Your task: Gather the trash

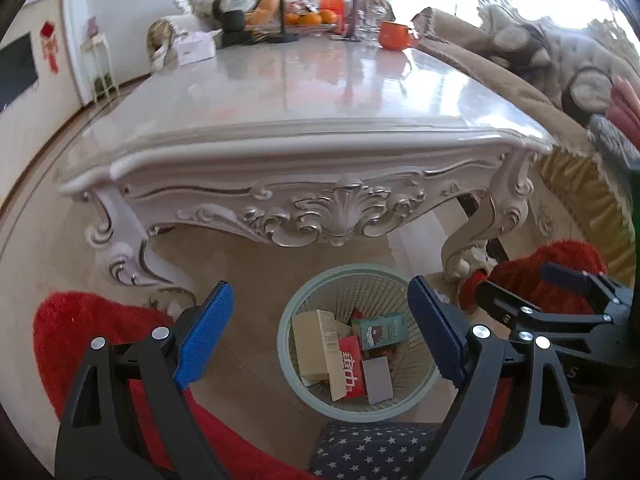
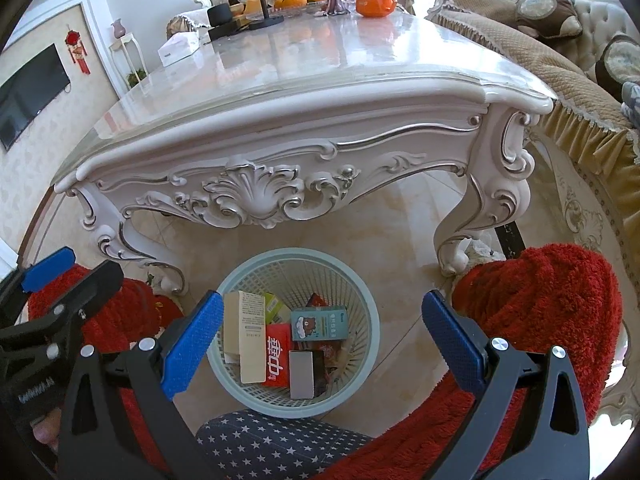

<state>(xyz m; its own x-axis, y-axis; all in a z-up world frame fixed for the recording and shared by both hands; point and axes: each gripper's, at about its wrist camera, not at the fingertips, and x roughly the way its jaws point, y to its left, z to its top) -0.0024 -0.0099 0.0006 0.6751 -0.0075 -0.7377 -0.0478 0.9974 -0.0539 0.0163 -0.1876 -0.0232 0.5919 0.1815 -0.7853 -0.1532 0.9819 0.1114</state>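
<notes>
A pale green mesh waste basket point(image 1: 290, 376) stands on the floor in front of the ornate white table; it also shows in the right wrist view point(image 2: 362, 364). Inside lie several boxes: a tan carton point(image 1: 316, 344), a red packet point(image 1: 352, 366), a teal box point(image 1: 382, 330) and a grey box point(image 1: 377, 380). My left gripper point(image 1: 326, 340) is open and empty above the basket. My right gripper point(image 2: 324, 346) is open and empty above it too. The right gripper's arm shows at the right in the left wrist view point(image 1: 560, 300).
The white carved table point(image 1: 320, 120) carries a white tissue box point(image 1: 196, 48), a fruit bowl point(image 1: 308, 20) and an orange pot point(image 1: 396, 34) at its far end. A beige sofa point(image 2: 540, 60) is on the right. Red fabric point(image 2: 552, 312) and star-patterned fabric point(image 2: 276, 444) sit close below.
</notes>
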